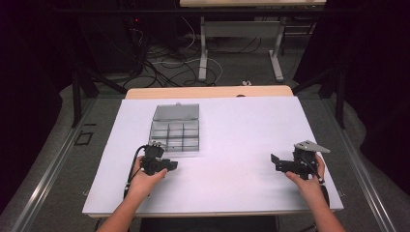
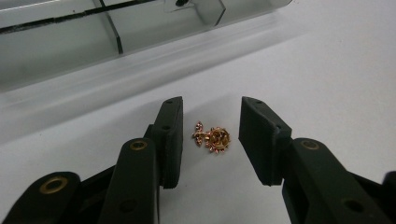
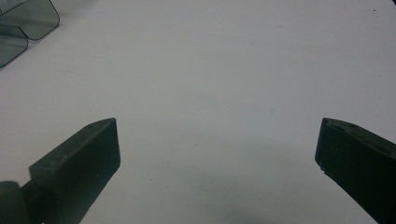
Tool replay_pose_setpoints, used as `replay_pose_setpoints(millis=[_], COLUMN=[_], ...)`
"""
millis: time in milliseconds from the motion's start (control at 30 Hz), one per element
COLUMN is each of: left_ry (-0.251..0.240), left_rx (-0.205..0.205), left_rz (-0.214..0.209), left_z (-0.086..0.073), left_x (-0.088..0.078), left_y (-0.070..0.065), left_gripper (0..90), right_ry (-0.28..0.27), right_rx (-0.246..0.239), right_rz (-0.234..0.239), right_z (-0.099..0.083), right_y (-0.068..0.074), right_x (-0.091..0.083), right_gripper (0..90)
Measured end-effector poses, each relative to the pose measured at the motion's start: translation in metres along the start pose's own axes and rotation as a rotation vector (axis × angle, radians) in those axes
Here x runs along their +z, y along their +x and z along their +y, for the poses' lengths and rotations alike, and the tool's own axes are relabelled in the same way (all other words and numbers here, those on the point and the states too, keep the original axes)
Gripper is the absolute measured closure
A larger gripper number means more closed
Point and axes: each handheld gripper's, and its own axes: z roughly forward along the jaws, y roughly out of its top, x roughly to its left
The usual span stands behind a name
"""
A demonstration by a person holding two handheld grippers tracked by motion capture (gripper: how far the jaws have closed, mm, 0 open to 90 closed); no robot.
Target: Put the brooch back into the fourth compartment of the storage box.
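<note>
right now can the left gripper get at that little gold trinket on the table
Probably yes: the gold trinket lies on the white table between the left gripper and its open jaws, untouched, with nothing in the way.

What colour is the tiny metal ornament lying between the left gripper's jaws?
Coppery gold with reddish points; the tiny metal ornament shows best in the left gripper view.

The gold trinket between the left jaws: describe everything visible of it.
The trinket is a tiny, shiny gold-and-copper coloured piece, metal by the look of it: a round, spiky-edged part like a sunburst, with a smaller winged bit joined at its left. It lies flat on the white table, just in front of the clear box. The left gripper straddles it with jaws apart; neither pad touches it. Finer detail is too small to tell.
</note>
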Motion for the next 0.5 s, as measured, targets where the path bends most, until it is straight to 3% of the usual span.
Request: replay_pose_setpoints(millis=[33, 500], left_ry=[0.007, 0.007], left_rx=[0.017, 0.025], left_rz=[-0.003, 0.0], left_z=[0.0003, 0.0001], left_x=[0.0001, 0.003], left_y=[0.0012, -0.0015], left_gripper=[60.8, 63.3], right_ry=[-0.001, 0.002], right_rx=[-0.001, -0.006], right_rz=[0.001, 0.0], right_z=[0.0, 0.0], right_y=[-0.0001, -0.0004], right_x=[0.0, 0.0005], right_gripper=[0.0, 0.0])
